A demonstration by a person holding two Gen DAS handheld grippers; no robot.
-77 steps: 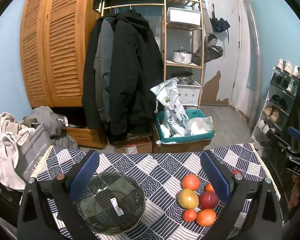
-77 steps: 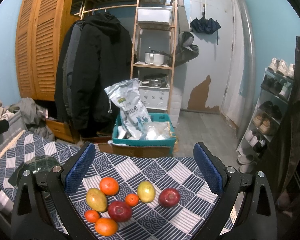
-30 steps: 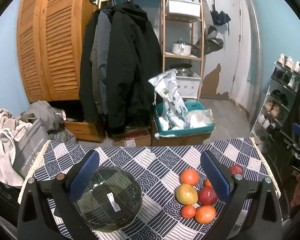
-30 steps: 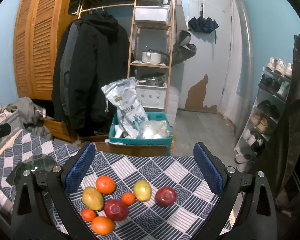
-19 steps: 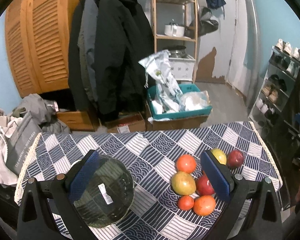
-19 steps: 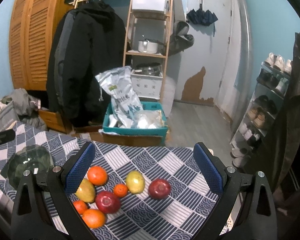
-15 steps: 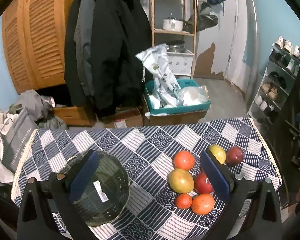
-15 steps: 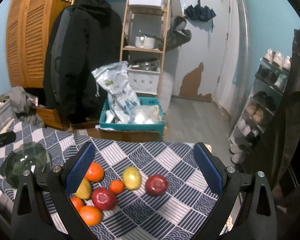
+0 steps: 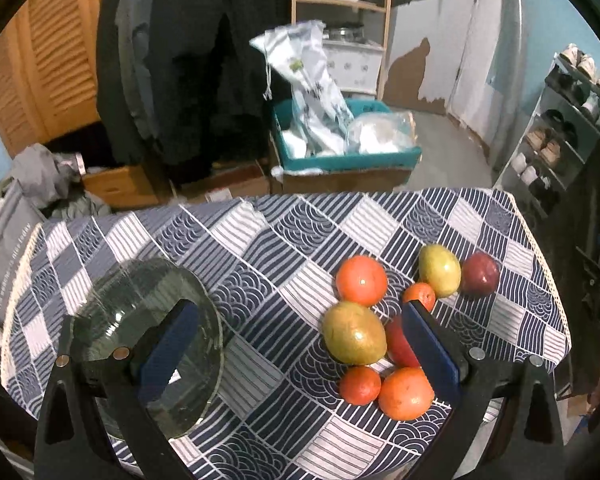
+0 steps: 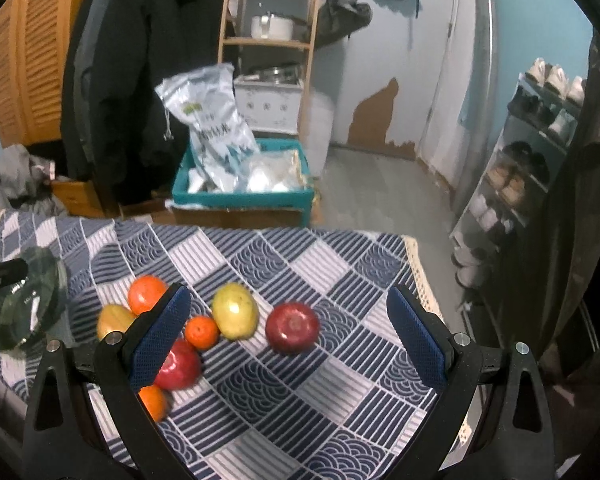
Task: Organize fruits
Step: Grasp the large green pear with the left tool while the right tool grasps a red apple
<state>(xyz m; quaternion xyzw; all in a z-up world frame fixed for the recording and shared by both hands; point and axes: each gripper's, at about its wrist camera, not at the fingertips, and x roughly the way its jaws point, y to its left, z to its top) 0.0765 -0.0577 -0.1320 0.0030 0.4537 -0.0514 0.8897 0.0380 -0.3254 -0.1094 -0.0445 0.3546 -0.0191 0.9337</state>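
Note:
Several fruits lie in a cluster on the blue-and-white patterned cloth (image 9: 292, 232). In the left wrist view I see an orange (image 9: 361, 280), a green-red mango (image 9: 354, 332), a yellow mango (image 9: 439, 270) and a dark red apple (image 9: 480, 278). An upturned glass bowl (image 9: 148, 320) sits at the left, behind my left finger. My left gripper (image 9: 300, 344) is open above the cloth between the bowl and the fruit. My right gripper (image 10: 288, 336) is open and hovers over a red apple (image 10: 292, 326), with the yellow mango (image 10: 235, 310) and a tangerine (image 10: 201, 331) just left of it.
A teal crate (image 10: 240, 200) with plastic bags stands on a box on the floor beyond the table's far edge. Dark coats hang behind it. A shoe rack (image 10: 520, 168) lines the right wall. The cloth's fringed right edge (image 10: 420, 276) is near the apple.
Both grippers have tilted down and come closer to the table, so the fruit and the bowl look larger. Both stay open, and nothing on the cloth has moved.

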